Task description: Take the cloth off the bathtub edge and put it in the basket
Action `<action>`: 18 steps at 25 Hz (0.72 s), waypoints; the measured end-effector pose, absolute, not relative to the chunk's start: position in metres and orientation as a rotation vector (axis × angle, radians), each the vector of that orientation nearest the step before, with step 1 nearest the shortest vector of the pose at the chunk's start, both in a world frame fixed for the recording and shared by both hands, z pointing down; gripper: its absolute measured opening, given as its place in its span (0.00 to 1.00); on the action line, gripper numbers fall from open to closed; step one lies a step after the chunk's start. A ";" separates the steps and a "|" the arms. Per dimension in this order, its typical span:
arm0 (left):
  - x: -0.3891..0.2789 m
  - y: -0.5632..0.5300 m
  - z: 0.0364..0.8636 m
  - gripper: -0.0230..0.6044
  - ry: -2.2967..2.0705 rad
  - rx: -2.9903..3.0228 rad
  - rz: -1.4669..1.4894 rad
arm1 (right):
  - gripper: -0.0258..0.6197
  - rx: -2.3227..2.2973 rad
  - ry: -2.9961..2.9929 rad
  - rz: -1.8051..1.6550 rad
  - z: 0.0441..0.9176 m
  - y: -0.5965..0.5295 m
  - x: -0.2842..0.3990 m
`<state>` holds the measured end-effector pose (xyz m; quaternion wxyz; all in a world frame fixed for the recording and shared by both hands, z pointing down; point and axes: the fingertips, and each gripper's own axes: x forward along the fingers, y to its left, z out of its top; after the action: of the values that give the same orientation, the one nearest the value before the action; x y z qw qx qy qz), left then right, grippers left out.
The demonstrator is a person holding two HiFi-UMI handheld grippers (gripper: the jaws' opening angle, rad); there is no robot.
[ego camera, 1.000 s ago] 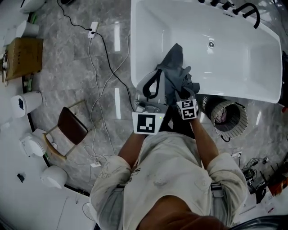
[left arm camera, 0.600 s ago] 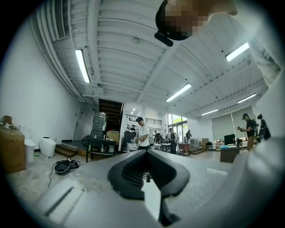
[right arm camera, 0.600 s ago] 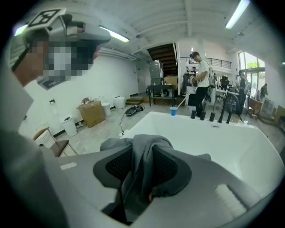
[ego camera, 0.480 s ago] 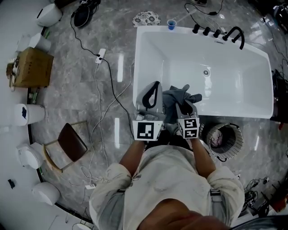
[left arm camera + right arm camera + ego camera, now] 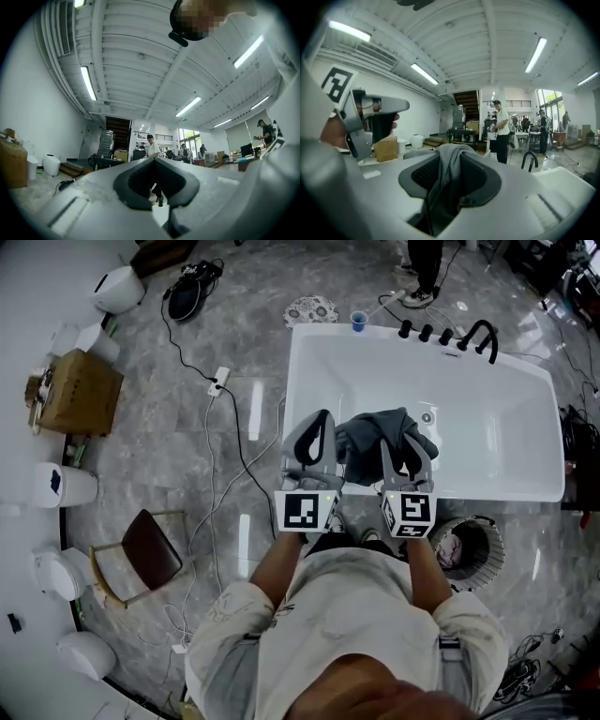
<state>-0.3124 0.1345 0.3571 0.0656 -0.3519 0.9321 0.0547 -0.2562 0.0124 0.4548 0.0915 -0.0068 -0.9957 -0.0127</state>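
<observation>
The right claw (image 5: pixel 407 446) is pinched on the dark grey cloth (image 5: pixel 373 435), which hangs bunched over the near rim of the white rectangular bathtub (image 5: pixel 497 493); I can't tell whether the cloth touches that rim. The left claw (image 5: pixel 321 423) is closed up and empty, just beside the cloth. The round wire basket (image 5: pixel 491 542) stands on the grey marble floor (image 5: pixel 187 456) close against the tub's outer wall, with something pale and crumpled (image 5: pixel 456 546) lying inside.

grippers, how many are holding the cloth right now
1. The right gripper has its jaws shut on the dark grey cloth over the white bathtub; the left gripper beside it has its jaws together on nothing.
</observation>
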 end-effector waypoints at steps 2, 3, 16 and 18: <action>-0.314 0.138 0.351 0.04 2.801 -1.051 0.151 | 0.24 0.006 -3.027 -0.063 0.425 0.010 -0.256; -0.315 0.140 0.348 0.04 2.794 -1.044 0.143 | 0.24 0.019 -3.061 -0.076 0.410 0.008 -0.256; -0.324 0.152 0.324 0.04 2.754 -1.037 0.169 | 0.22 0.228 -3.280 -0.265 0.303 -0.003 -0.249; -0.326 0.154 0.327 0.04 2.761 -1.038 0.184 | 0.21 0.257 -3.271 -0.262 0.306 -0.006 -0.248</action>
<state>-0.3257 0.1540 0.3274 0.0929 -0.3498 0.9301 0.0619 -0.2482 -0.0056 0.3057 -0.0751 0.0778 -0.9910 -0.0793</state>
